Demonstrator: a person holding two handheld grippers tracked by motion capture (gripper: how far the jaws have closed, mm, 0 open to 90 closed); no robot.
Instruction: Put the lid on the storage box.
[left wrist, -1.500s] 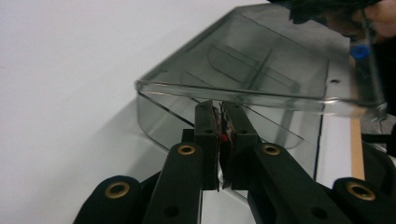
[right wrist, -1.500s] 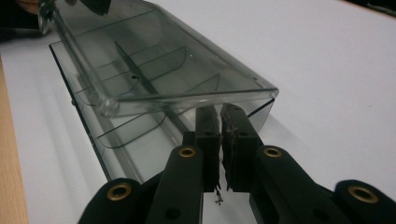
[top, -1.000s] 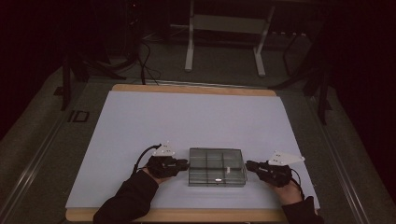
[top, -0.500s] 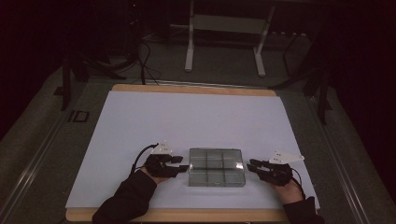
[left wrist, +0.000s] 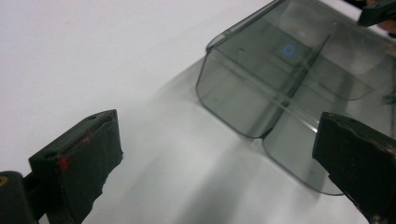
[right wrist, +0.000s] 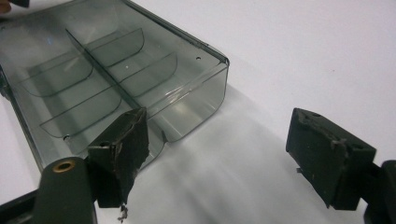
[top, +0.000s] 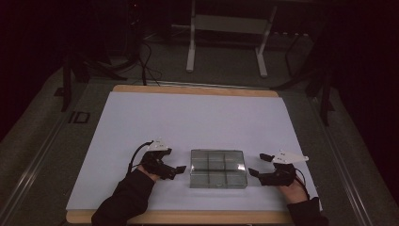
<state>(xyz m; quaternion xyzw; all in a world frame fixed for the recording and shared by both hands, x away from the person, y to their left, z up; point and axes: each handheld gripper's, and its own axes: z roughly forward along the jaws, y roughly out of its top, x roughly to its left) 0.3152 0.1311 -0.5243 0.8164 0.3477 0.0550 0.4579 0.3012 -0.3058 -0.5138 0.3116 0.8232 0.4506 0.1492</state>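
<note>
My left gripper (top: 180,168) and right gripper (top: 254,173) flank the clear divided box (top: 218,168), which sits on the white surface (top: 197,117) near its front edge, about midway along. Both sets of jaws have just been opening and now stand apart, nothing between them, each just off a short end wall. The box looks like light, stiff, slick plastic that could skid or crack, so I'd pinch a thin end wall at the rim, gently
</note>
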